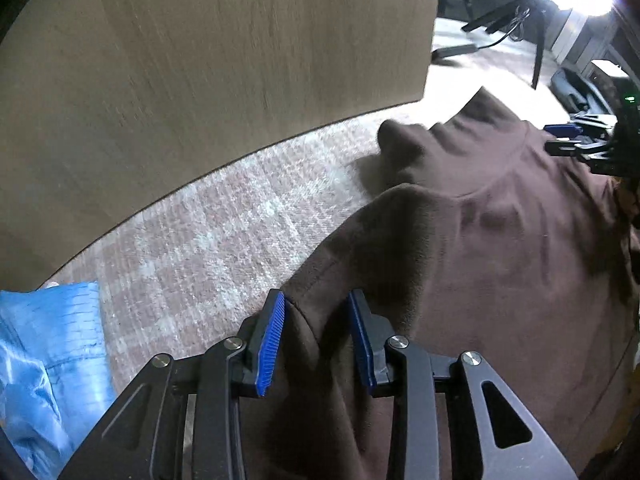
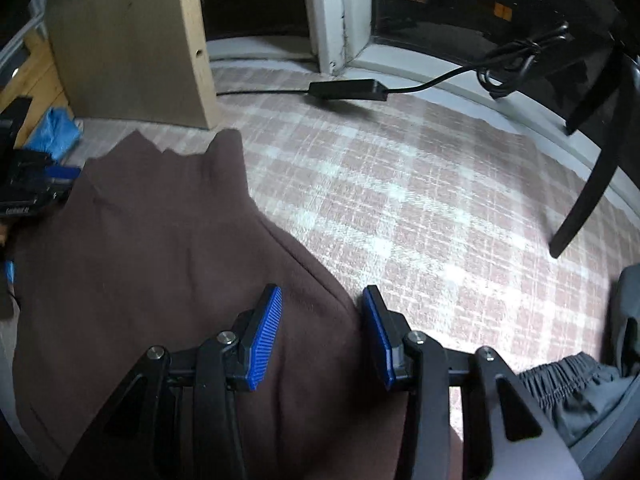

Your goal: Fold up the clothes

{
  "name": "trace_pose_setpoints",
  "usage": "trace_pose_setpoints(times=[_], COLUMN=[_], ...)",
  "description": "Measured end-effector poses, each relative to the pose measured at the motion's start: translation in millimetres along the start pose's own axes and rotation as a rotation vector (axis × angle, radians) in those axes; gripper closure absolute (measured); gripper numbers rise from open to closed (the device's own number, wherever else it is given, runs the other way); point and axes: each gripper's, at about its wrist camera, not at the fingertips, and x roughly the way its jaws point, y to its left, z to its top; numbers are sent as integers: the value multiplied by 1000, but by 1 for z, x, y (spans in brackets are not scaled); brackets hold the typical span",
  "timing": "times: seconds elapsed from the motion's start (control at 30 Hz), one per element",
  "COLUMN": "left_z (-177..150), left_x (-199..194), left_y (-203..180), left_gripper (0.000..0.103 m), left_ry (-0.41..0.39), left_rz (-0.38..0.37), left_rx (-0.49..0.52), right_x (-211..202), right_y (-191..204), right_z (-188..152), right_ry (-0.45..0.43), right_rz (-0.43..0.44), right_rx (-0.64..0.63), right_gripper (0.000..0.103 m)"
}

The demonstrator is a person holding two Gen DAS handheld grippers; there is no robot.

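Roughly, left to right:

Blue bag or cloth: lower left of the left wrist view, crinkled, on the carpet, apart from the garment.

Wooden panel: fills the upper left of that view; furniture side, standing on the carpet.

Plaid carpet: bare between panel and garment.

Left gripper: bottom centre of its view, jaws partly apart, a raised fold at the garment's left edge between the blue pads; whether the pads press the cloth I cannot tell.

Brown fleece top: spread on the carpet, right half of the left wrist view, collar end toward the upper right; in the right wrist view it fills the lower left.

Right gripper: bottom centre of its view, jaws partly apart, straddling the garment's right edge; left pad over cloth, right pad over carpet, no squeeze visible.

Grey elastic-waist garment: lower right of the right wrist view, waiting.

Step in hand: likely taking both side edges near the bottom, ahead of a fold.

Next move calls for: both jaws shutting firmly on the edges, then lifting together toward the collar so the cloth stays even.

Hard to make out: the hem, cut off under the grippers; sleeves not clearly seen; motion blur on the panel; far corners dark.
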Motion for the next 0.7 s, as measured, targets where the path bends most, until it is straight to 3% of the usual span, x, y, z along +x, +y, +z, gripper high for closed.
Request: trace_pose_setpoints(times=[0.03, 0.07, 0.1, 0.2, 0.27, 0.33, 0.4, 0.47, 0.53, 0.63, 0.7], left_z=[1, 1, 1, -3, -4, -1, 2, 4, 5, 9, 13], left_x=[0, 0, -1, -10, -18, -23, -13, 4, 4, -5, -17], left_y=[-1, -1, -2, -2, 5, 14, 11, 4, 0, 2, 7], left_gripper=[75, 81, 95, 96, 97, 97, 97, 96, 96, 90, 89], left_ry=[-3, -11, -18, -43, -55, -75, -68, -31, -29, -31, -53], left_rz=[4, 11, 26, 19, 57, 43, 74, 108, 127, 116, 118], left_rx=[-3, -8, -14, -28, -60, -110, -94, -73, -60, -64, -88], right_x=[-1, -2, -4, -11, -19, -24, -25, -4, -5, -23, -34], right_y=[-2, -5, -6, -6, -2, 0, -3, 3, 9, 11, 11], right_z=[-1, -1, -3, -6, -6, -7, -8, -8, -1, 16, 31], right_ry=[-3, -6, -13, -42, -71, -98, -122, -37, -27, -53, -114], right_rz=[0, -1, 4, 1, -39, -84, -136, -164, -178, -138, -61], right_rx=[8, 16, 18, 10, -14, -23, -10, -28, -52, -37, -20], right_gripper=[69, 87, 94, 96, 97, 97, 97, 96, 96, 84, 62])
